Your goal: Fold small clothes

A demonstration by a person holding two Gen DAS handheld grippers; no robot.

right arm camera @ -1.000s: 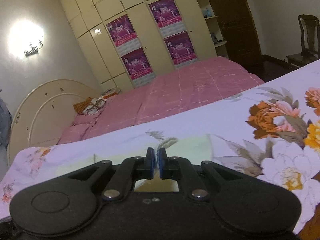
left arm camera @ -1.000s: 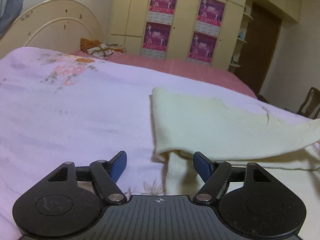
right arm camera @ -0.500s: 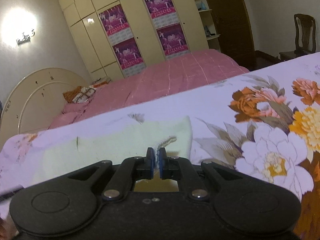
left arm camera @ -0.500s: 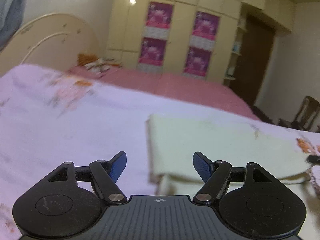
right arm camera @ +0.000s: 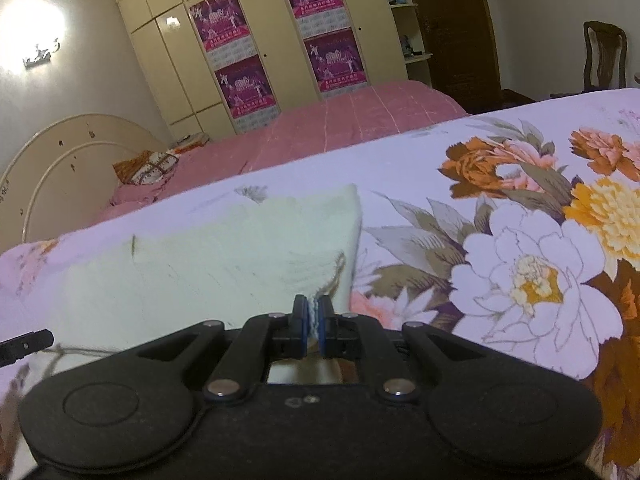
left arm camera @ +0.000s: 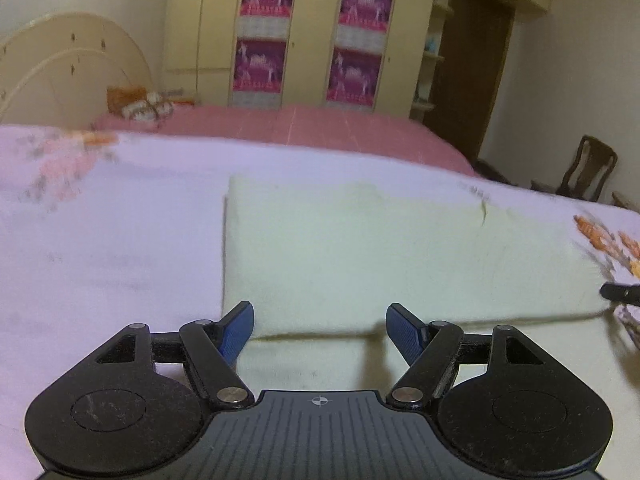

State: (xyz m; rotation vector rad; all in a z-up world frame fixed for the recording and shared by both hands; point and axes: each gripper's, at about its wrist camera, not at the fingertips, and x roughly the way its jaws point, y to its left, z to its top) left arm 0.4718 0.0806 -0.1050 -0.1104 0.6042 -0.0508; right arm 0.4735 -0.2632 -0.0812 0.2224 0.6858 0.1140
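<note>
A pale cream garment [left arm camera: 360, 248] lies on the floral bedsheet [left arm camera: 100, 240], its upper layer folded over a lower layer. My left gripper [left arm camera: 319, 326] is open and empty, its blue fingers just above the near left part of the fold edge. In the right wrist view the garment [right arm camera: 208, 268] lies ahead and to the left. My right gripper [right arm camera: 314, 316] is shut on the garment's near right corner, with fabric pinched between the pads. The right gripper's tip shows at the far right of the left wrist view [left arm camera: 620, 293].
A pink-covered bed [left arm camera: 312, 128] with a cream headboard [left arm camera: 68, 64] stands behind. Cream wardrobes with purple posters [left arm camera: 312, 32] line the back wall. A dark door [left arm camera: 472, 80] and a wooden chair [left arm camera: 588, 168] are at the right. Large printed flowers [right arm camera: 532, 272] cover the sheet's right side.
The right gripper carried the garment's corner down and towards me, laying the upper layer flat. The left gripper stayed open and rose slightly over the fold.
</note>
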